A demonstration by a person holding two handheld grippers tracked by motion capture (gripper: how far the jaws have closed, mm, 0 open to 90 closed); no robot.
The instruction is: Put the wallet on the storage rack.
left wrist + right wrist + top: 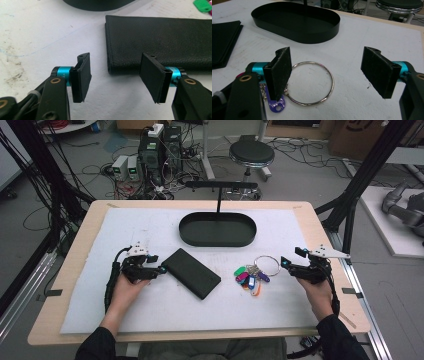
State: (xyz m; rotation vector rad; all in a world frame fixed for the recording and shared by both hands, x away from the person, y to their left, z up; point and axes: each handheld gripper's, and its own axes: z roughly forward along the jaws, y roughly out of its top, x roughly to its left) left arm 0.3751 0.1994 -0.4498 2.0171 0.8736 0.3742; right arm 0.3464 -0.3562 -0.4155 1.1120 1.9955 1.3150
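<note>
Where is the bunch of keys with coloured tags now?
In the high view, the bunch of keys lies on the white mat, between the black wallet and the right gripper.

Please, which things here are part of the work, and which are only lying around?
Probably in use: black wallet, key bunch, oval black tray, left hand-held gripper, right hand-held gripper, both open.
Only around: stool, floor cables and boxes.

It was a lab or workshop; cables (75, 175) sprawled over the grey floor beside computer towers (161, 147); black rig frames (50, 185) and a stool (251, 155) stood around the table (75, 245).
</note>
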